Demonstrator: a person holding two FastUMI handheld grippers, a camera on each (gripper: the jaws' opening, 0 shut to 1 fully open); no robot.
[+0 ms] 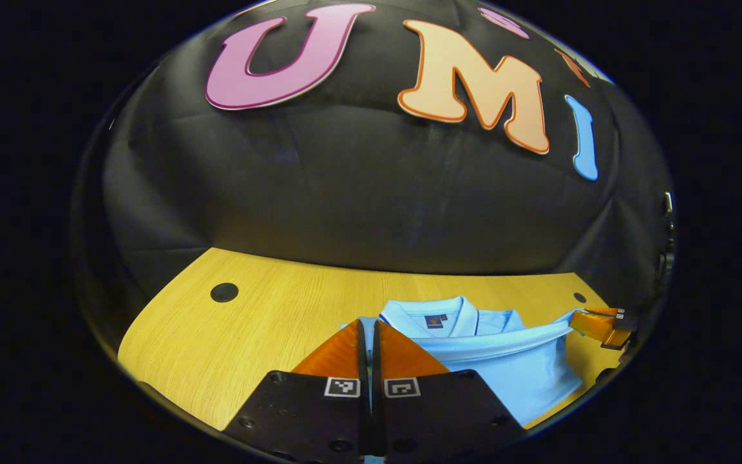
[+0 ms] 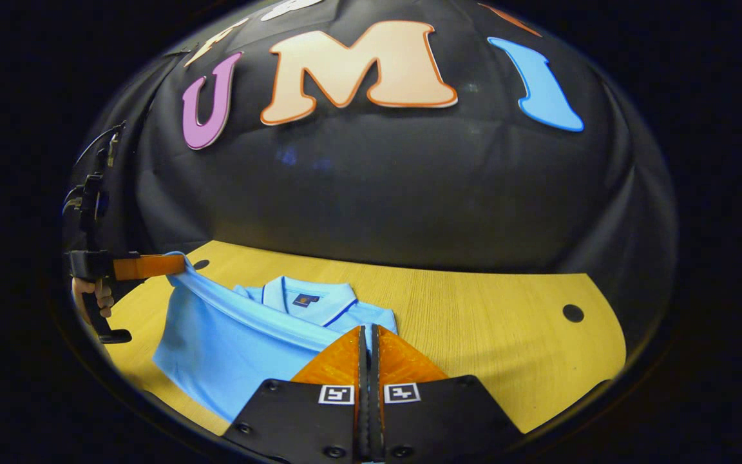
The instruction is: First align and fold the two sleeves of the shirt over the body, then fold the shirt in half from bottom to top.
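Note:
A light blue polo shirt lies on the wooden table with its collar toward the far wall. Its bottom hem is raised off the table and stretched as a band between the two grippers. In the left gripper view my left gripper is shut on one end of that hem, and the right gripper pinches the other end at the far right. In the right gripper view my right gripper is shut on the hem over the shirt. The left gripper holds the lifted corner at the left.
A hand holds the left gripper's handle at the left edge. Small dark holes mark the table top. Bare wood stretches to the right of the shirt, and the black cloth wall rises behind the table.

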